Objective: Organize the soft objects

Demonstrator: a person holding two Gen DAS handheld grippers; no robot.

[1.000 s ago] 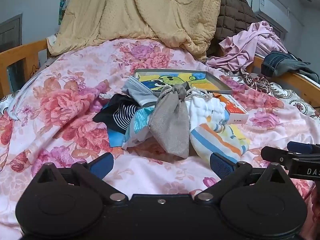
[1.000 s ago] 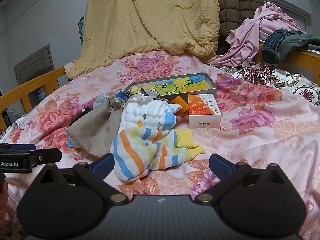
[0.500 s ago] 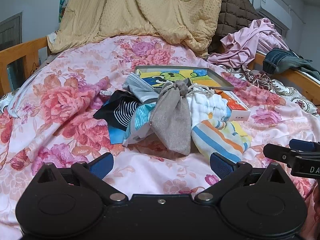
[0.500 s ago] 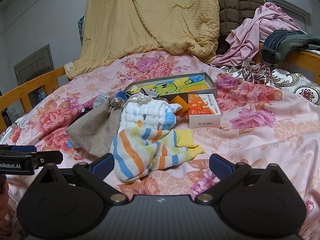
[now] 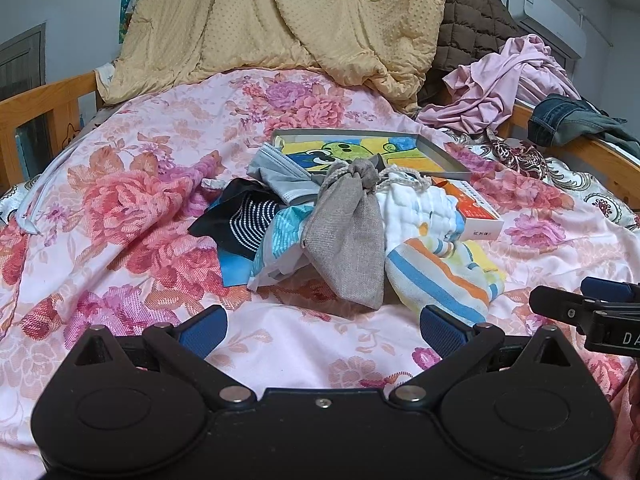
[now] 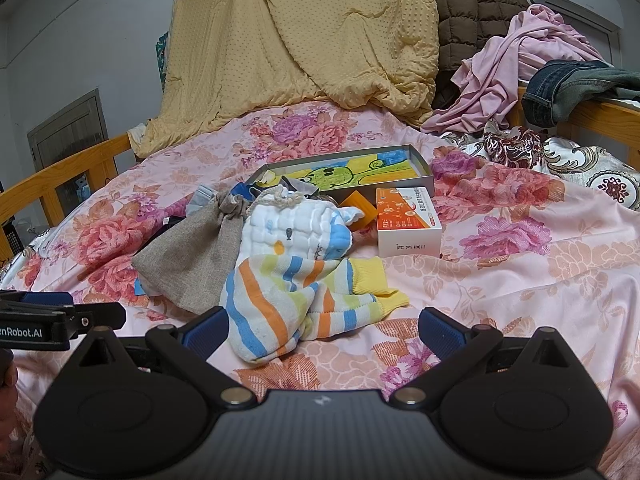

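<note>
A heap of soft things lies mid-bed on the floral sheet. It holds a grey drawstring pouch [image 5: 346, 236] [image 6: 196, 252], a white quilted cloth [image 5: 420, 208] [image 6: 296, 228], a striped cloth with yellow cuffs [image 5: 436, 276] [image 6: 288, 300], a black striped cloth [image 5: 244, 220], a teal-patterned piece [image 5: 280, 232] and a grey face mask [image 5: 276, 176]. My left gripper [image 5: 322, 330] stands open just short of the pouch, empty. My right gripper [image 6: 322, 330] is open too, its left finger beside the striped cloth.
A shallow grey tray [image 5: 448, 160] [image 6: 424, 168] with a cartoon picture sits behind the heap. An orange-white carton [image 6: 408, 220] [image 5: 476, 216] lies to its right. A yellow quilt [image 6: 312, 36], pink clothing [image 6: 516, 64], jeans [image 6: 568, 84] and wooden bed rails [image 5: 44, 100] ring the bed.
The left wrist view has dipped and edged slightly closer to the heap. The right gripper has barely moved. Both stay open.
</note>
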